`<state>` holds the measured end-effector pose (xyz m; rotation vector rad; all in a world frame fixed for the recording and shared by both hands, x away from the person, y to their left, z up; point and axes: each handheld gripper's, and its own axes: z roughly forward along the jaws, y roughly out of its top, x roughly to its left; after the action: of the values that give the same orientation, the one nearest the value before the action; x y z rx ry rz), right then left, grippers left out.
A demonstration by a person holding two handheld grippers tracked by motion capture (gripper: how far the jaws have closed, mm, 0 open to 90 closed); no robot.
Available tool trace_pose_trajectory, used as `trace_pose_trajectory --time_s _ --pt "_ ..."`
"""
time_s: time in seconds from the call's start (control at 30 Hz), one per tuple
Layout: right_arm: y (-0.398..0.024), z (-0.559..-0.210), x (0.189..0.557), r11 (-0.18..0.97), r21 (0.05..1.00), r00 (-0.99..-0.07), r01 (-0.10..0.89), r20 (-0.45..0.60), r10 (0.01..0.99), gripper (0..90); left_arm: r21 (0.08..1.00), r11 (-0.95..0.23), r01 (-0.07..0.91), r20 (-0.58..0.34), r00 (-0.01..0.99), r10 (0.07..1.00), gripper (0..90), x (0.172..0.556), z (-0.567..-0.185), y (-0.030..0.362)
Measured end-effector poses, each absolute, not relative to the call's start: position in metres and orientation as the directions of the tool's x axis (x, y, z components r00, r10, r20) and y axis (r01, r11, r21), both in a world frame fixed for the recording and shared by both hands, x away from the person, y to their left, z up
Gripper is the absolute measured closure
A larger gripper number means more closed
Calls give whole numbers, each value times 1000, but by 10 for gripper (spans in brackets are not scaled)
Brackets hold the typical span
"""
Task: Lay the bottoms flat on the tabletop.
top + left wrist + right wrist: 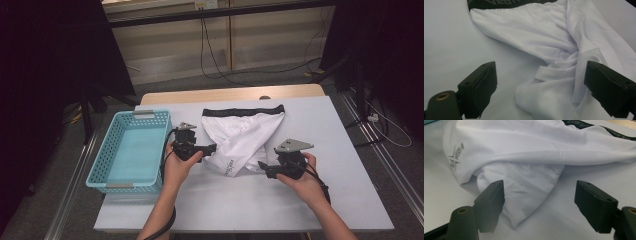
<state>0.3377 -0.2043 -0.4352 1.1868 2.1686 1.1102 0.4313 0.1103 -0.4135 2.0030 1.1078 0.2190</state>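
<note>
White shorts (240,135) with a black waistband (242,111) lie partly folded in the middle of the table. My left gripper (212,148) is at the garment's left edge, open, with a folded white hem (541,85) lying between its jaws and not pinched. At the garment's lower right, my right gripper (261,166) is open too. A mesh-lined corner of the fabric (526,192) lies between its jaws, and grey lettering (455,157) marks the cloth to the left.
A light blue plastic basket (131,150) stands at the table's left side, beside my left hand. The pale table top (320,125) ends close at the right and front. Cables run over the floor behind the table.
</note>
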Motion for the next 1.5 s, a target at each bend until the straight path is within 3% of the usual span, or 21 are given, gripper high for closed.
trace_pose_trajectory --time_s 0.2,0.43,0.67,1.07,1.33,1.5 --pt "-192 -431 333 335 812 -597 478 20 802 381 731 -282 622 -213 600 771 118 429 -412 110" --pt "-173 -428 328 366 813 -649 453 19 761 449 737 -288 612 -197 602 774 117 425 -411 109" --pt "-156 -432 326 407 799 -706 442 30 708 572 738 -294 608 -187 603 776 117 422 -411 110" --pt "-134 -450 338 432 760 -709 486 53 703 603 734 -308 606 -176 607 775 117 419 -411 114" --pt "-129 -447 341 364 804 -708 470 97 700 888 735 -300 608 -176 599 781 117 418 -410 118" --pt "-140 -437 341 317 819 -703 478 140 697 900 735 -303 607 -174 600 781 117 417 -411 118"
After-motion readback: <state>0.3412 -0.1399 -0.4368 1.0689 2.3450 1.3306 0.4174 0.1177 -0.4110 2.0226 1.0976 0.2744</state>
